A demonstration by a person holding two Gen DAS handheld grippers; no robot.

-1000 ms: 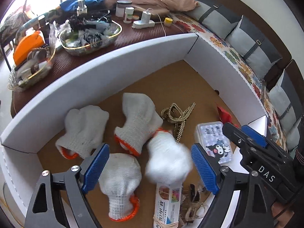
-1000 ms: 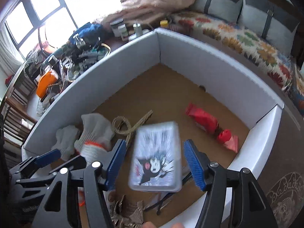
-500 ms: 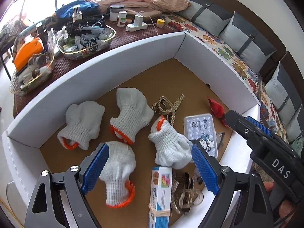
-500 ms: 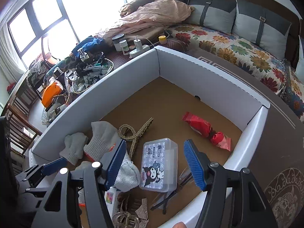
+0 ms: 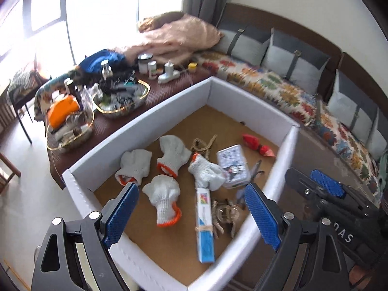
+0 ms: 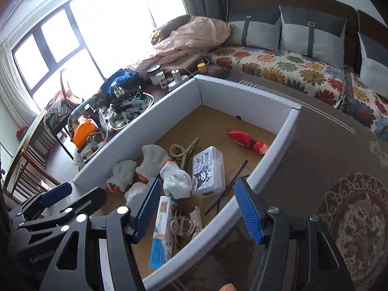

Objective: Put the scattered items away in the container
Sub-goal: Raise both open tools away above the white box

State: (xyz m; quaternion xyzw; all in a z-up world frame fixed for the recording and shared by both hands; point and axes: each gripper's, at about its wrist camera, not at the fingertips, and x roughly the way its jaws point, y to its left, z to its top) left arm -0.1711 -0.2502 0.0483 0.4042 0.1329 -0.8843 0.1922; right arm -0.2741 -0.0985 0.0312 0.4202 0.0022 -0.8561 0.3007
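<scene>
Above the near corner of the white cardboard box [image 5: 169, 99]: left gripper [image 5: 191, 214] with jaws wide and opening further, nothing between the blue pads [image 5: 120, 215]. Right gripper [image 6: 197, 208] spread wide too, empty, over the box's near wall. Inside on the brown floor, left wrist view, clock directions from box centre: four white knit gloves with orange cuffs — one at 9 [image 5: 134, 166], one at 11 [image 5: 172, 155], one at 7 [image 5: 165, 197], one near centre [image 5: 206, 172] lying partly on the clear plastic case with cartoon label [image 5: 234, 167] at 3. Gold hair claw [image 5: 202, 145] at 12, touching the centre glove's cuff. Red wrapper [image 5: 257, 144] at 2, well apart from the gloves, near the right wall. Long blue-and-white carton with rubber band [image 5: 205, 225] at 6, top end under the centre glove. Heap of brownish clips [image 5: 226, 214] just beside the carton at 5; exact count unreadable. Dark thin sticks [image 6: 238, 173] between case and right wall. Box on a dark patterned table [image 6: 339, 181]. Outside the box at 10: two gold-rimmed trays of clutter [image 5: 121, 97], orange object [image 5: 63, 109], jars and bottles [image 5: 148, 64]. Sofa with floral cover [image 6: 291, 68] and grey cushions at 1.
</scene>
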